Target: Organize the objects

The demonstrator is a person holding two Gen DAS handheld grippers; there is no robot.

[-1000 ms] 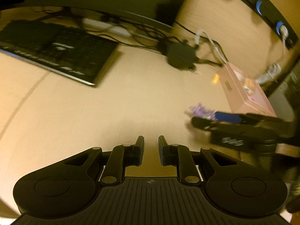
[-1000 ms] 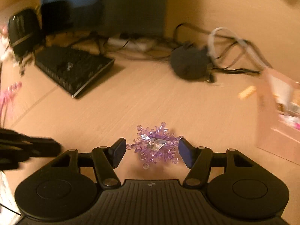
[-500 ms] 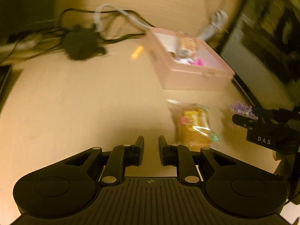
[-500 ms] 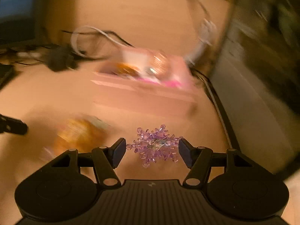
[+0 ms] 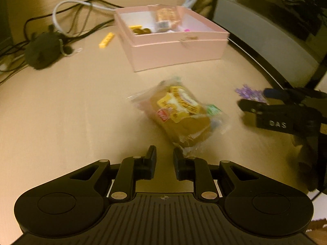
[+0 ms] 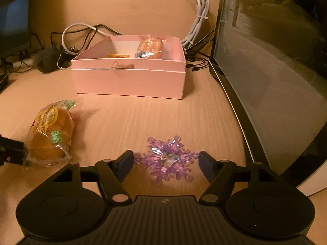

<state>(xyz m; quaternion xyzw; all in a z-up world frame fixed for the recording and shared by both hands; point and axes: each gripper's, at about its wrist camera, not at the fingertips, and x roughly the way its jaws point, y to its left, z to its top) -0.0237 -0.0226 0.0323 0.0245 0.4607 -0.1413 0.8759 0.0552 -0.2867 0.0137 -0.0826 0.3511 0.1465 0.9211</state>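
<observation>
A purple plastic snowflake [image 6: 167, 159] sits between the pads of my right gripper [image 6: 166, 162], which is shut on it and holds it above the desk. It also shows in the left wrist view [image 5: 250, 93]. A wrapped bun in clear plastic [image 5: 181, 112] lies on the desk just ahead of my left gripper [image 5: 164, 161], whose fingers are nearly closed and empty. The bun shows at the left in the right wrist view [image 6: 50, 133]. An open pink box [image 6: 128, 75] with several snacks inside stands farther back, also in the left wrist view [image 5: 173, 40].
A dark monitor [image 6: 271, 71] stands on the right. Cables [image 6: 85, 30] and a black adapter [image 5: 44, 50] lie behind the box. A small yellow item [image 5: 106, 39] lies left of the box. The right gripper body [image 5: 286, 116] shows at the right in the left wrist view.
Both grippers swung right from the keyboard toward the pink box. The bun came into view in front of my left gripper. The snowflake stayed held in my right gripper.
</observation>
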